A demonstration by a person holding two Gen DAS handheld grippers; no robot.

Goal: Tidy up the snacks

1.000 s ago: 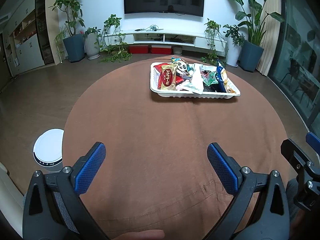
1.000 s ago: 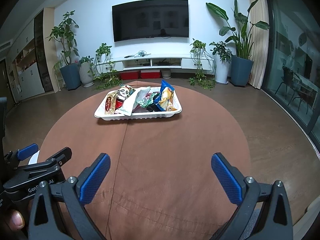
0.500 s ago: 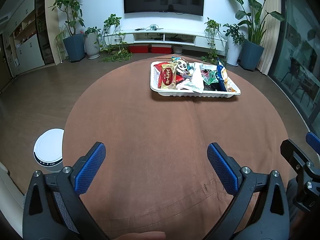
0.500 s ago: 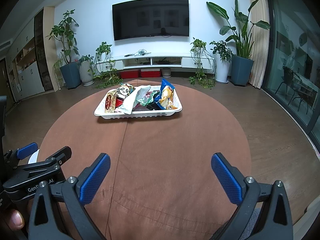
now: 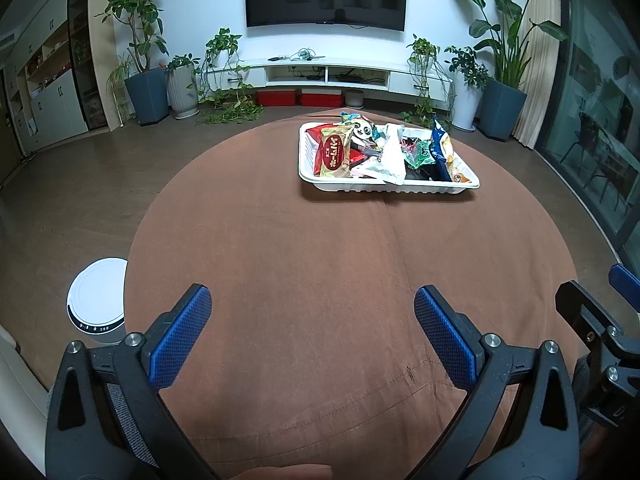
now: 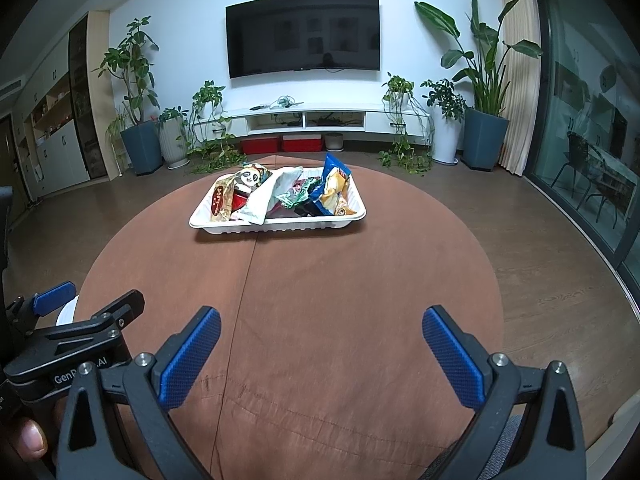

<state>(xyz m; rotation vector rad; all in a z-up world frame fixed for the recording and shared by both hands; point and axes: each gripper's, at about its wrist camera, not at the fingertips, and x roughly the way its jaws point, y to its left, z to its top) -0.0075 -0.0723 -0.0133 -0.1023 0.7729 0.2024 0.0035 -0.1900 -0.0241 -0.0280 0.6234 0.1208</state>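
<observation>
A white tray (image 5: pixel 308 162) (image 6: pixel 280 227) full of several snack packets stands on the far side of the round brown table. Among them are a red and gold packet (image 5: pixel 334 151) (image 6: pixel 219 200), a panda packet (image 5: pixel 362 130) (image 6: pixel 250 179), a white bag (image 5: pixel 390 156) (image 6: pixel 272 194) and a blue bag (image 5: pixel 440 142) (image 6: pixel 334 168). My left gripper (image 5: pixel 312 334) hangs open over the near part of the table, far short of the tray, with nothing between its fingers. My right gripper (image 6: pixel 320 354) is open too, empty, near the front edge. Each gripper shows at the side of the other's view.
The brown cloth (image 5: pixel 340 260) covers the table and has a seam down the middle. A white round device (image 5: pixel 98 302) stands on the floor to the left. Potted plants (image 6: pixel 138 80), a low white TV cabinet (image 6: pixel 312 120) and a wall TV (image 6: pixel 302 34) line the far wall; glass doors (image 6: pixel 592 120) are on the right.
Both views have shifted very slightly; the tray sits a touch nearer in them. Both grippers stay open and empty.
</observation>
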